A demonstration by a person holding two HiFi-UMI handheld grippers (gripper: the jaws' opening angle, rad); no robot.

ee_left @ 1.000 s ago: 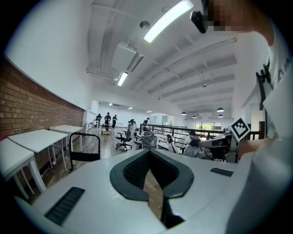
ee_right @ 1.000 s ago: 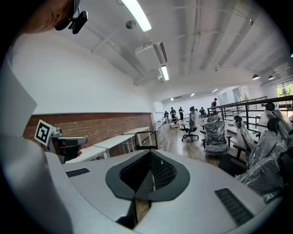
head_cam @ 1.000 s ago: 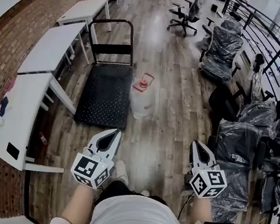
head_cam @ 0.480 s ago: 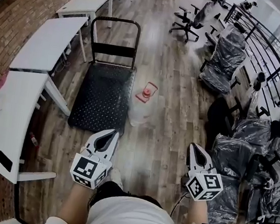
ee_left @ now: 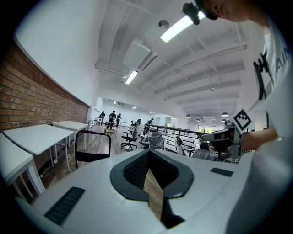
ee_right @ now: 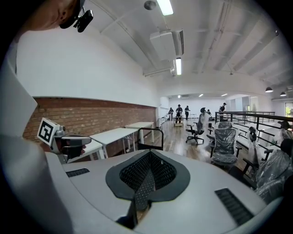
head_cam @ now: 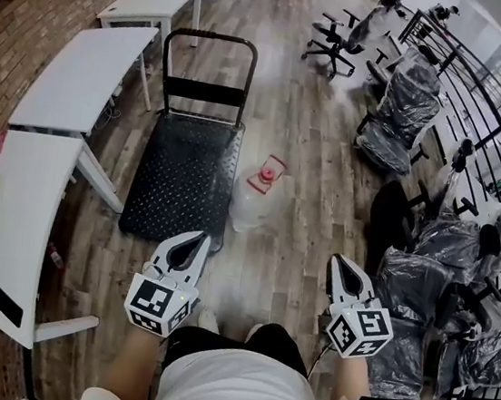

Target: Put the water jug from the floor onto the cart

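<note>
Head view: the only view showing the water jug (head_cam: 251, 206); both gripper views look over it to the cart handle and the room.
Cart (head_cam: 184, 172): black deck, push handle at the far end.
Water jug: upright on the floor, just beside the cart's right edge; judged rigid, smooth-walled, heavy if full; take hold at the red neck handle (head_cam: 270, 171).
Left gripper (head_cam: 198, 237): jaws together, empty.
Right gripper (head_cam: 341, 261): jaws together, empty.
</note>
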